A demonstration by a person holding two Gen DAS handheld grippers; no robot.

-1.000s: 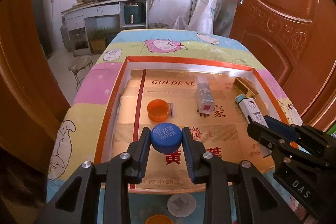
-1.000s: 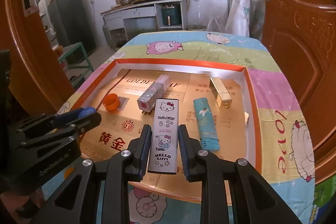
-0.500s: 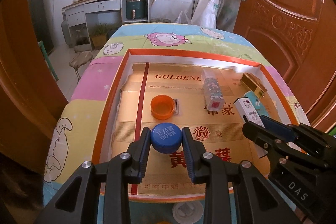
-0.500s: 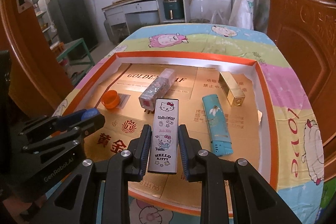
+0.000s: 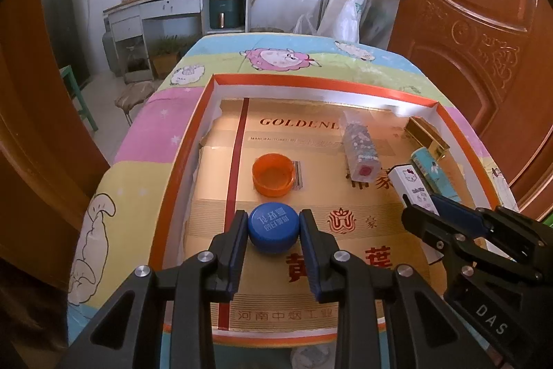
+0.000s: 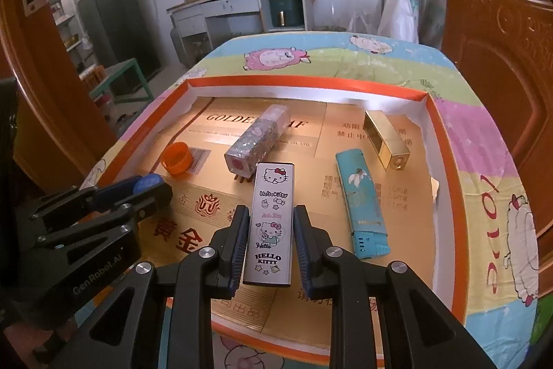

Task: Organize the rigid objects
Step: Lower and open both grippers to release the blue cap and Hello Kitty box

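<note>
My left gripper (image 5: 273, 230) is shut on a blue bottle cap (image 5: 273, 225) and holds it over the near left of the orange-rimmed box tray (image 5: 311, 82). An orange cap (image 5: 273, 173) lies open side up just beyond it. My right gripper (image 6: 270, 232) is shut on a white Hello Kitty lighter (image 6: 273, 220) above the tray's middle; that lighter also shows in the left wrist view (image 5: 413, 184). The left gripper and the blue cap (image 6: 148, 183) show in the right wrist view.
In the tray lie a glittery rectangular tube (image 6: 259, 135), a teal lighter (image 6: 361, 206) and a gold rectangular case (image 6: 387, 139). The tray sits on a table with a cartoon sheep cloth (image 6: 276, 57). A wooden door (image 5: 484, 23) stands to the right.
Both grippers have moved forward over the tray with their objects held. The blue cap now sits closer to the orange cap, and the Hello Kitty lighter is nearer the glittery tube.
</note>
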